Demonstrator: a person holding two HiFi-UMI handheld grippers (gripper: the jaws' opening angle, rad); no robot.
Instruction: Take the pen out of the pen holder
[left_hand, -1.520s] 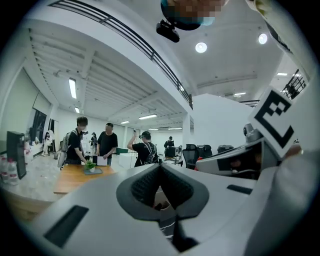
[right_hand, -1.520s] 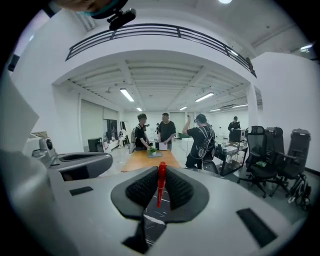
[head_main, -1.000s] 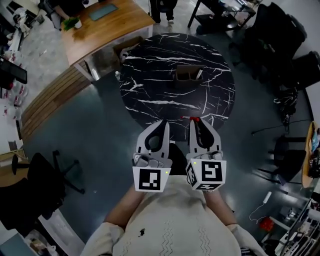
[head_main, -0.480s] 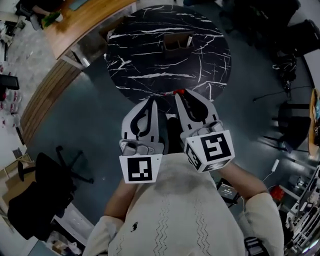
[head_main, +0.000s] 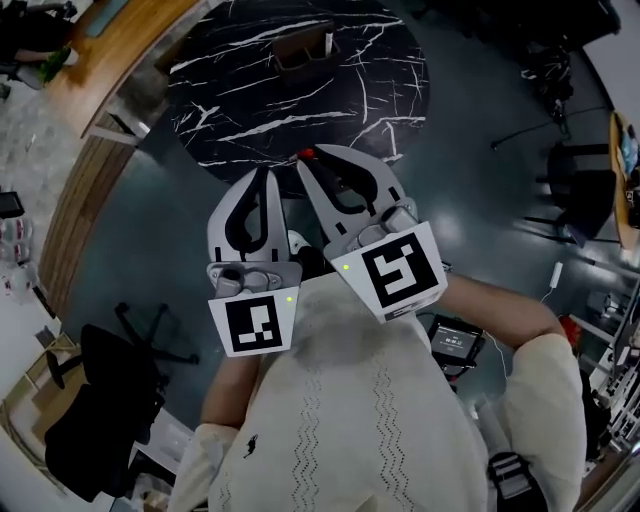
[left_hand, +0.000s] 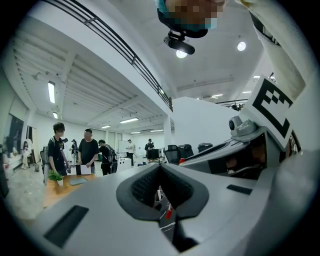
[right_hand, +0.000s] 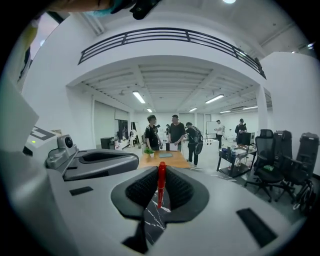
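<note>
The task looks nearly done: the right gripper (head_main: 308, 160) has its fingers clamped on the red pen (right_hand: 161, 183), well apart from the pen holder (head_main: 303, 50) on the worktop (head_main: 380, 95) at the top of the frame, while the left gripper (head_main: 262, 176) has its fingers together on nothing.

Brown boxy pen holder (head_main: 303, 50) stands on round black marble table (head_main: 350, 90), beyond my left gripper (head_main: 262, 175); red pen (right_hand: 161, 182) sits in my right gripper (head_main: 308, 160).

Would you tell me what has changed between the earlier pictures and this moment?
The right tongs rose toward the head camera and now lean left; the left tongs rose slightly too. The marble table and the pen holder sit higher and farther left in the head view. Unchanged: right tongs shut on the red pen, left tongs shut and empty, pen holder on the table.
</note>
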